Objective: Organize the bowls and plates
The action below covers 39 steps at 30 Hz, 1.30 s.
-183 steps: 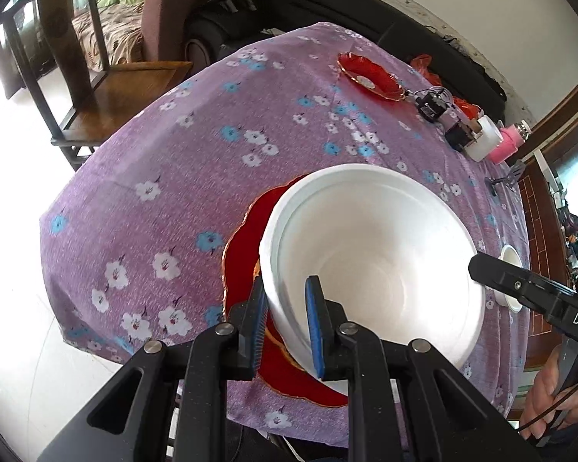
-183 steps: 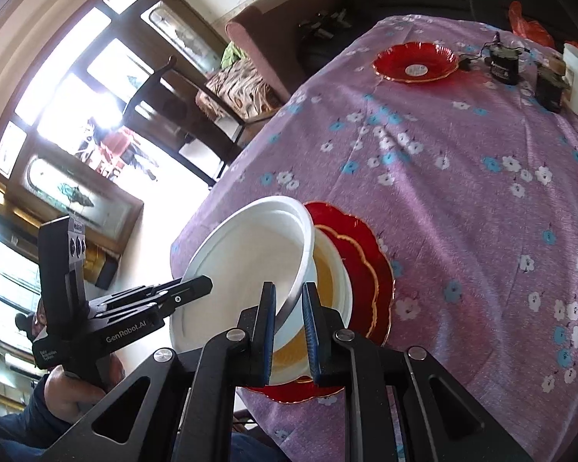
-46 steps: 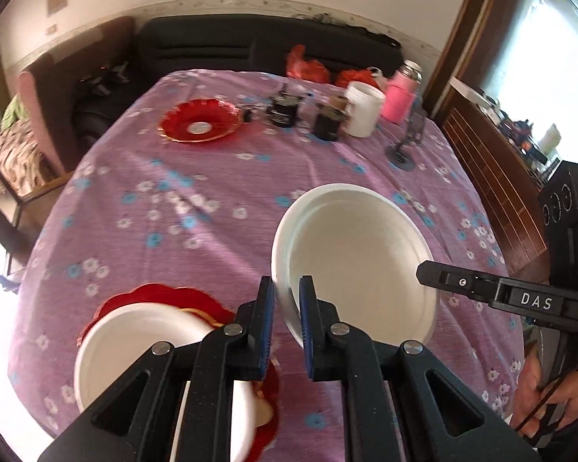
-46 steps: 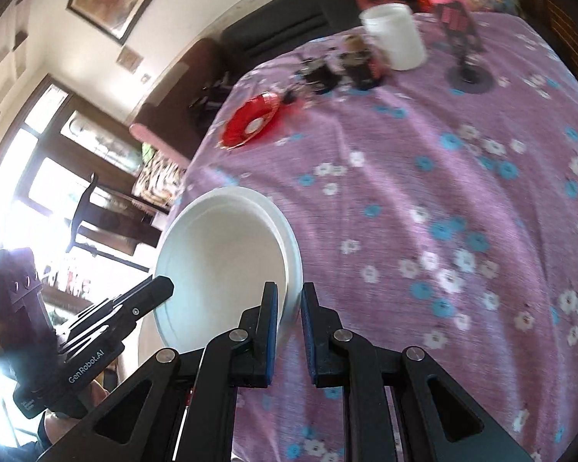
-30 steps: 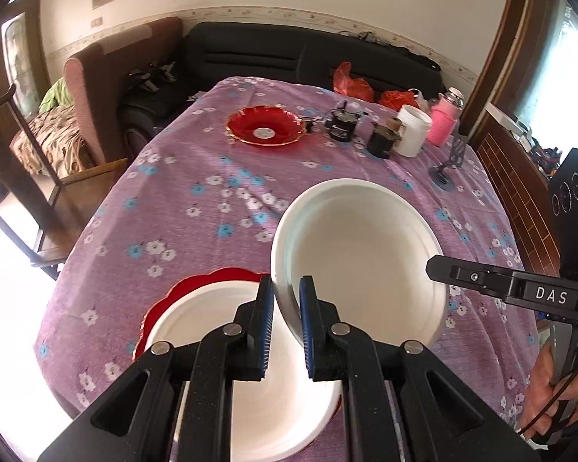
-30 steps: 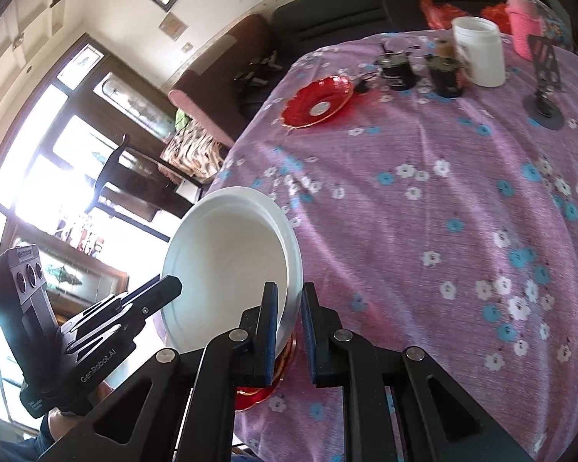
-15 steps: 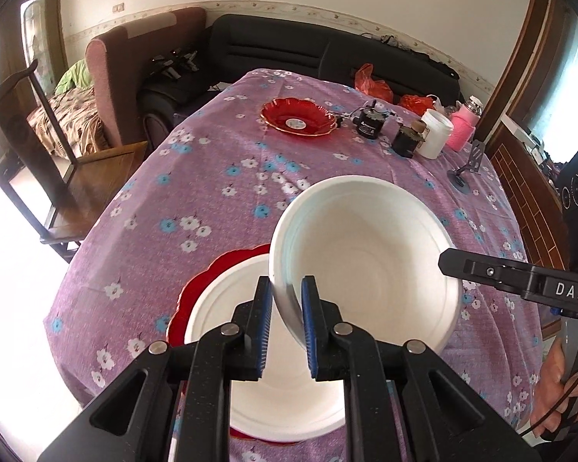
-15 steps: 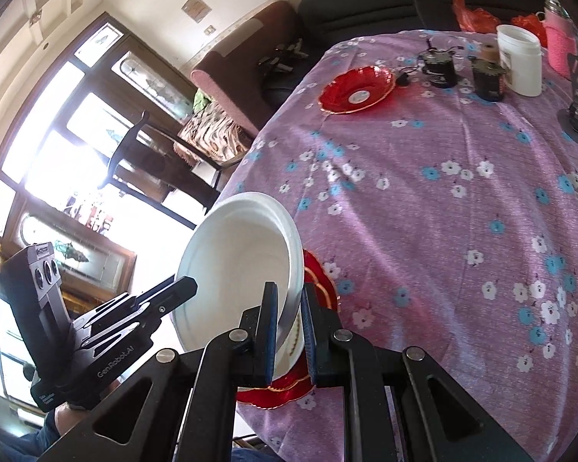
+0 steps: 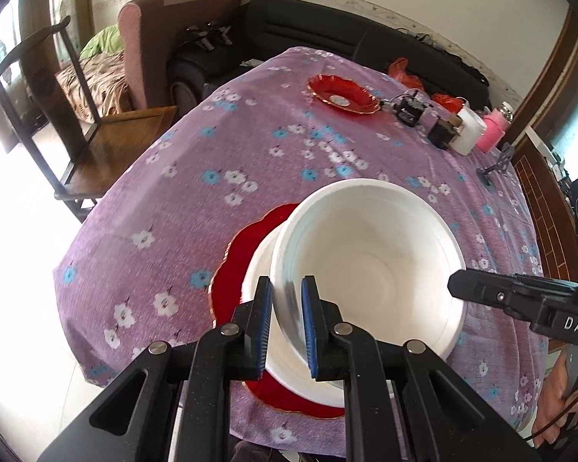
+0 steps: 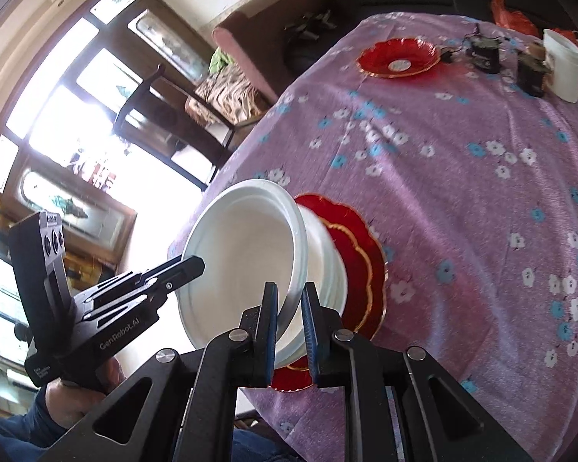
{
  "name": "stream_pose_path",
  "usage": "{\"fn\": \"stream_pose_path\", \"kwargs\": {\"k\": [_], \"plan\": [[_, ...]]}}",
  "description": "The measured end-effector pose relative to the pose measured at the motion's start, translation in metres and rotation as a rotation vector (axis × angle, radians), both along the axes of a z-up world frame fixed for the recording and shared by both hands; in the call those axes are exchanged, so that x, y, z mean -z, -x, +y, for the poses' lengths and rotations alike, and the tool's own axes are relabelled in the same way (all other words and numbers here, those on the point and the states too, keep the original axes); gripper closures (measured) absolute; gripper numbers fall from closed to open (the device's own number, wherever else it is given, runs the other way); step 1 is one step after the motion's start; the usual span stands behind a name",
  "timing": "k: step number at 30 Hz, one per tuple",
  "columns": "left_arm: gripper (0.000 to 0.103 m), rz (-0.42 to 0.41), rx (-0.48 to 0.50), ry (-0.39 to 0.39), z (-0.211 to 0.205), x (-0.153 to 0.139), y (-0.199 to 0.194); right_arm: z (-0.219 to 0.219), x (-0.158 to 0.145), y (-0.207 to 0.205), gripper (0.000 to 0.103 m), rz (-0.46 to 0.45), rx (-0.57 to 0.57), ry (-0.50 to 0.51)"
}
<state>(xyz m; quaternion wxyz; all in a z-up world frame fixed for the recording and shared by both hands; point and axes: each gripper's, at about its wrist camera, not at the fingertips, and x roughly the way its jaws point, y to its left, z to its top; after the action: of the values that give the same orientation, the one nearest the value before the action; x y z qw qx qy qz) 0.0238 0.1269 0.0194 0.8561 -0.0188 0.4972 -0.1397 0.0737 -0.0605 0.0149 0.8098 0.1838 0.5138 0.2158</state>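
Note:
Both grippers hold one white foam bowl by opposite rims. My left gripper is shut on its near rim. My right gripper is shut on the other rim; its finger also shows in the left wrist view. The bowl sits in or just above another white bowl that rests on a red scalloped plate at the near table edge. A second red plate lies at the far side, also shown in the right wrist view.
The table has a purple flowered cloth. At the far right stand two small black devices, a white cup and a pink bottle. A wooden chair and a black sofa stand beyond the table.
The held bowl has moved left and down, from beside the stack to over the white bowl on the red plate. Both grippers stayed shut on it.

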Motion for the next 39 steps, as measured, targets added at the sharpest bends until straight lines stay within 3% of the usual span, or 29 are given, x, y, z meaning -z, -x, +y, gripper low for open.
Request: {"fn": "stream_pose_path", "kwargs": {"k": [15,32,34,38,39], "plan": [[0.087,0.029,-0.016,-0.009,0.006,0.01,-0.002,0.012,0.024,-0.008,0.086,0.078,-0.035,-0.005],[0.083,0.034,-0.031,-0.018,0.007,0.011,-0.002,0.02,0.025,-0.004,0.085,0.077,-0.073,-0.001],[0.083,0.034,-0.03,-0.016,0.007,0.011,-0.002,0.021,0.025,-0.004,0.081,0.077,-0.079,-0.002],[0.083,0.028,-0.022,-0.02,0.004,0.01,-0.001,0.027,0.021,-0.001,0.06,0.061,-0.107,0.009],[0.083,0.027,-0.023,-0.022,0.004,0.01,-0.001,0.029,0.019,0.0,0.059,0.052,-0.112,0.018]]}}
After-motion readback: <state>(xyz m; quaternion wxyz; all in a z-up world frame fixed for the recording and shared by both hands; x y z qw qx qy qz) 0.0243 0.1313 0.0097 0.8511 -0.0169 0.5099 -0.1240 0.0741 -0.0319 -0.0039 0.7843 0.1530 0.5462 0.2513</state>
